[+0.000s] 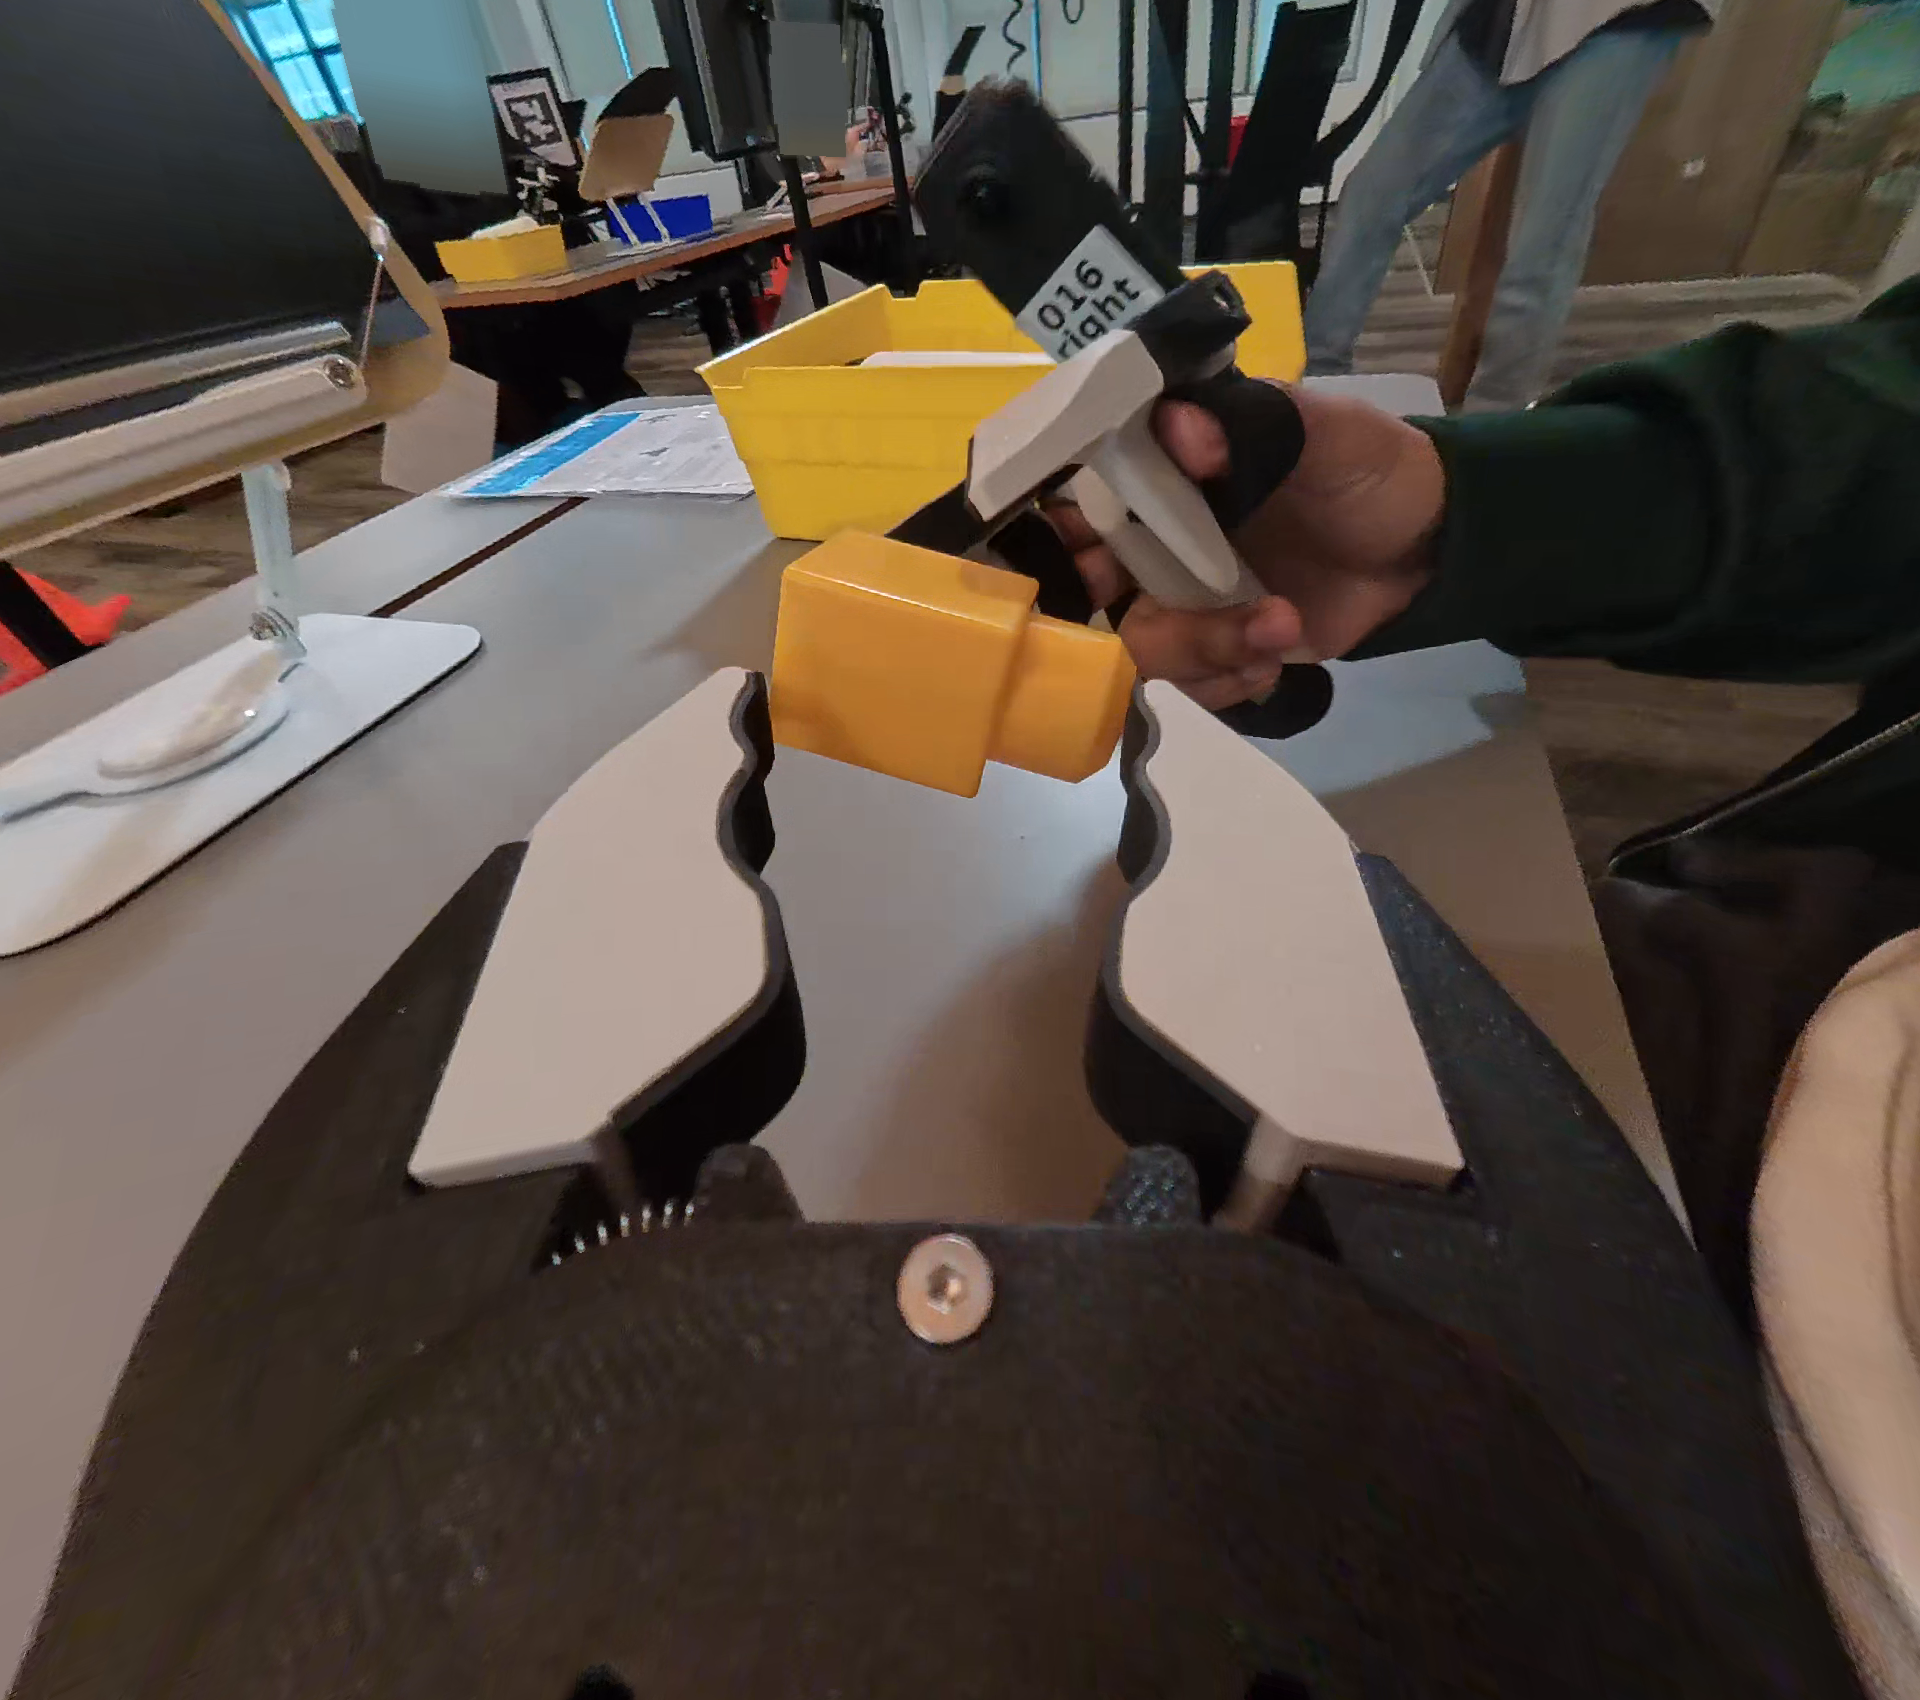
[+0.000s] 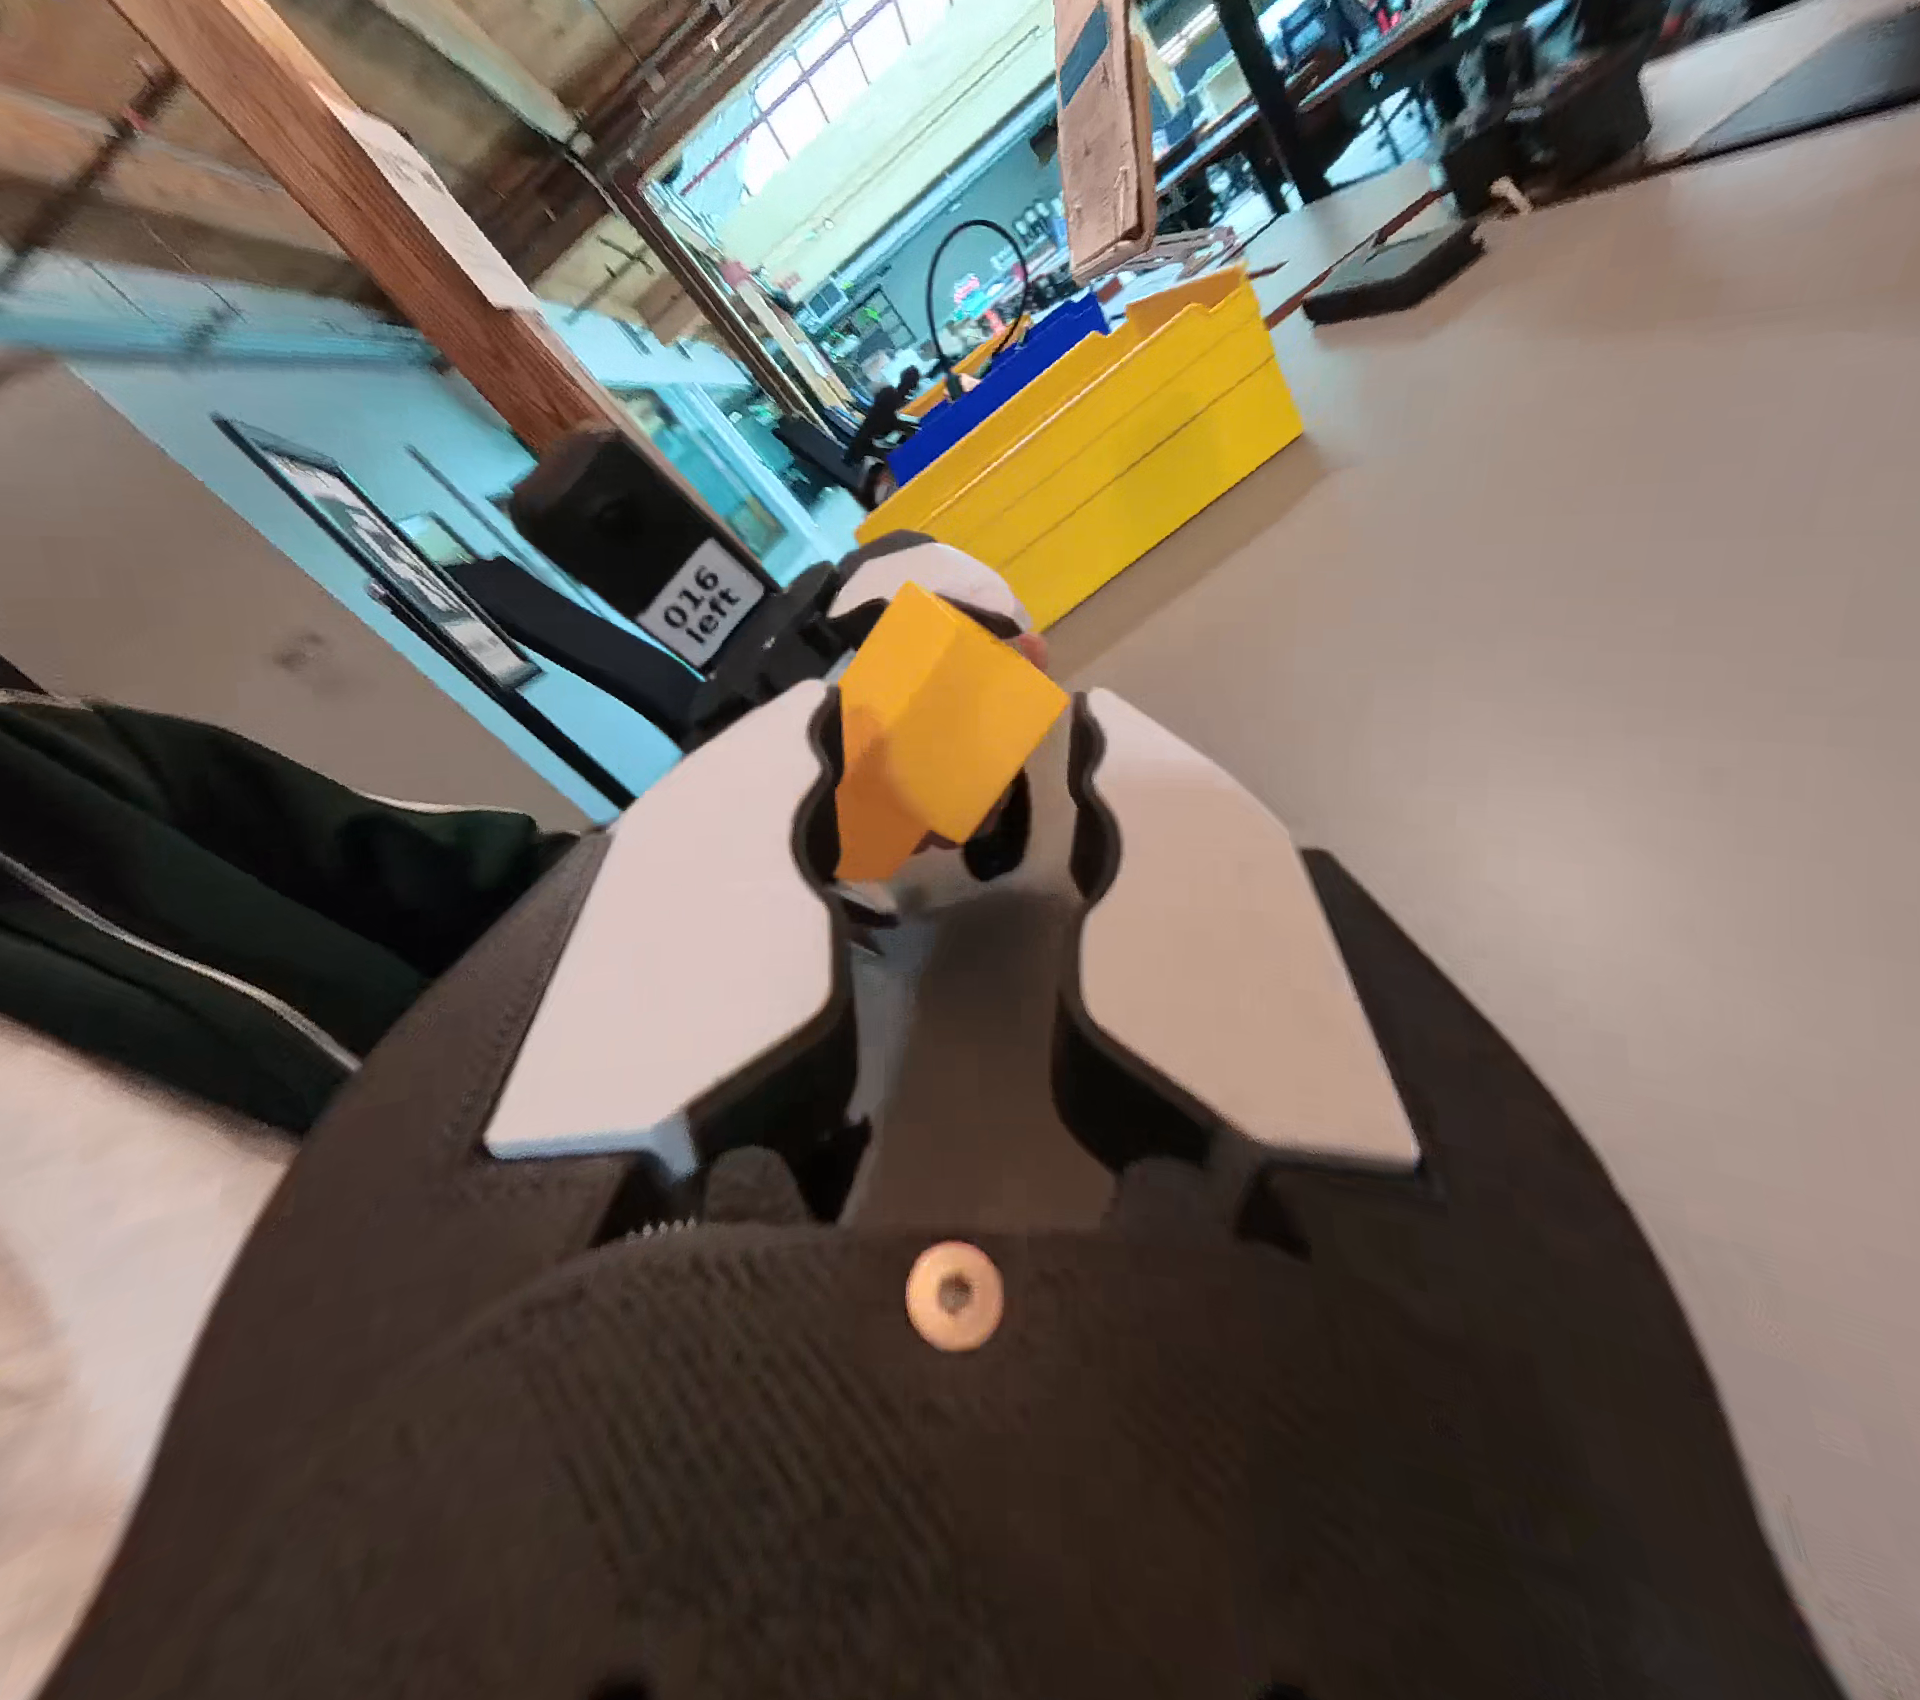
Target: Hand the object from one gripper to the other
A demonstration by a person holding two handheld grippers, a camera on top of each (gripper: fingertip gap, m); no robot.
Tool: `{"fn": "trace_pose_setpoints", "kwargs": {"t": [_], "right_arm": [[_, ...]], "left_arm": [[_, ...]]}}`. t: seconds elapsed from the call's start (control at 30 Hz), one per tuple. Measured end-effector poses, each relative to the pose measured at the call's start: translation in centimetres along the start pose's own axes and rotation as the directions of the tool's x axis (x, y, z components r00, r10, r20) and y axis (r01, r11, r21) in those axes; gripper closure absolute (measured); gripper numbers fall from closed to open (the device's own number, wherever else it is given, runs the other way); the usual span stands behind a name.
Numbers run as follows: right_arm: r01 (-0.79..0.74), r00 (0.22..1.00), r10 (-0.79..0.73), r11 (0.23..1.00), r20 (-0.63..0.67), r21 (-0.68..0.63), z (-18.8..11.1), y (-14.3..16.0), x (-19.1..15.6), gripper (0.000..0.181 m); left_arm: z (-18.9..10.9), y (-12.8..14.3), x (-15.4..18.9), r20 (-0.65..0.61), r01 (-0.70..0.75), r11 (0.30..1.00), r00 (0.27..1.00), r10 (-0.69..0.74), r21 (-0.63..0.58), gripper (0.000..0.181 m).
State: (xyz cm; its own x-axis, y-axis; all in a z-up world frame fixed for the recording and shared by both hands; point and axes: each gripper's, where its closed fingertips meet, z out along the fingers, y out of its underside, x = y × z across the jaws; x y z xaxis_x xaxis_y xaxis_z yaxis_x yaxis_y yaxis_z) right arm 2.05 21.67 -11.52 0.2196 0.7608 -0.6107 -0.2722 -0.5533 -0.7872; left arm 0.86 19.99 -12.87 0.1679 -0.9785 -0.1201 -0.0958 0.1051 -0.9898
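A yellow block (image 1: 894, 663) with a narrower stub on one end hangs above the grey table (image 1: 468, 871). My left gripper (image 1: 943, 700) has its jaws wide, and both fingertips touch the block's two ends. My right gripper (image 2: 951, 715) is shut on the same block (image 2: 956, 715) across its sides. In the left wrist view the right gripper's body (image 1: 1081, 424) comes in from the upper right, held by a hand (image 1: 1299, 549). Its fingertips are hidden behind the block. In the right wrist view the left gripper's body (image 2: 644, 549) shows behind the block.
A yellow bin (image 1: 862, 424) stands on the table just beyond the block, with papers (image 1: 623, 455) to its left. It also shows in the right wrist view (image 2: 1122, 424) beside a blue bin (image 2: 997, 383). A screen on a white stand (image 1: 208, 715) is at the left. My left and right fingertips are right by each other.
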Motion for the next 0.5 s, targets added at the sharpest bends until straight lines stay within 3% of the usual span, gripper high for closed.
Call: {"fn": "trace_pose_setpoints", "kwargs": {"t": [0.1,0.2,0.33,0.5], "right_arm": [[-0.235,0.968,0.235,0.972,0.094,-0.013,0.2,0.4,0.0,0.126],[-0.426,0.881,0.429,0.903,0.201,-0.061,0.4,1.0,-0.5,0.122],[-0.451,0.85,0.475,0.879,0.228,-0.154,1.1,2.2,-1.6,0.124],[-0.44,0.845,0.467,0.884,0.258,-0.16,1.3,2.1,-2.3,0.145]], "left_arm": [[-0.1,-0.2,0.1,0.01,-0.043,0.999,0.999,0.043,0.008,0.115],[-0.2,-0.6,0.3,0.011,-0.086,0.996,0.996,0.086,0.023,0.115],[0.1,-0.5,1.0,-0.006,-0.124,0.992,0.992,0.124,0.018,0.115],[0.3,-0.4,1.6,-0.027,-0.128,0.992,0.991,0.129,0.014,0.115]]}}
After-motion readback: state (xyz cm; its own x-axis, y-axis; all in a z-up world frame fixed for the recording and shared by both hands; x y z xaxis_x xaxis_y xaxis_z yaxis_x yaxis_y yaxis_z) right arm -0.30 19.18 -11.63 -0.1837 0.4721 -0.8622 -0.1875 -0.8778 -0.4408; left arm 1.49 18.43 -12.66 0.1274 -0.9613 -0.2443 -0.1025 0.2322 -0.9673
